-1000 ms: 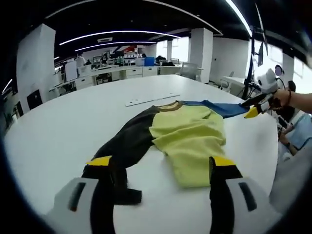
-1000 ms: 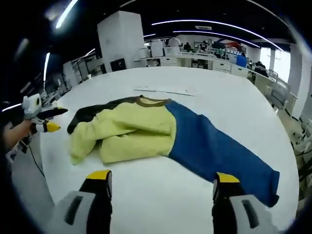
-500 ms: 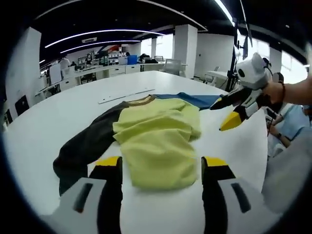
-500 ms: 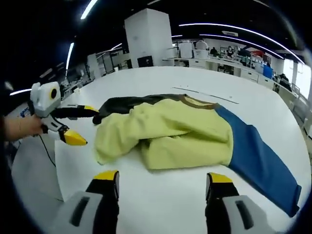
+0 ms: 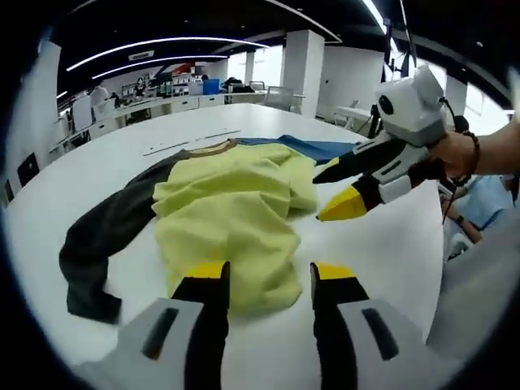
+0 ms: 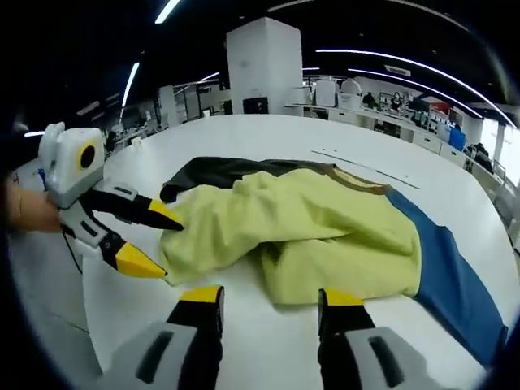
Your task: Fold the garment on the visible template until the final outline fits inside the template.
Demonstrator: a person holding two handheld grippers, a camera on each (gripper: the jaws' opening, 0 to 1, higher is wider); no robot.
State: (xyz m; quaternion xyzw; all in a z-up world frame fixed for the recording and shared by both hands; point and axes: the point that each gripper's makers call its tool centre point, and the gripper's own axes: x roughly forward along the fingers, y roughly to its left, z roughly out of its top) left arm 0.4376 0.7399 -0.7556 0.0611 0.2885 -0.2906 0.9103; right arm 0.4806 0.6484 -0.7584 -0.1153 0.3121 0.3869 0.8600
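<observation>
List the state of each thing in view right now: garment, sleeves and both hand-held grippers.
Garment: lying on the white table, yellow body rumpled and partly folded.
Dark sleeve: spread out flat.
Blue sleeve: spread out flat.
Left hand-held gripper: open, at the yellow hem.
Right hand-held gripper: open, beside the yellow body.

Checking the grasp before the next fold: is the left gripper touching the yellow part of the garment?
Cannot tell. In the right gripper view the left gripper sits open at the yellow fabric's edge; no gap or contact shows plainly.
</observation>
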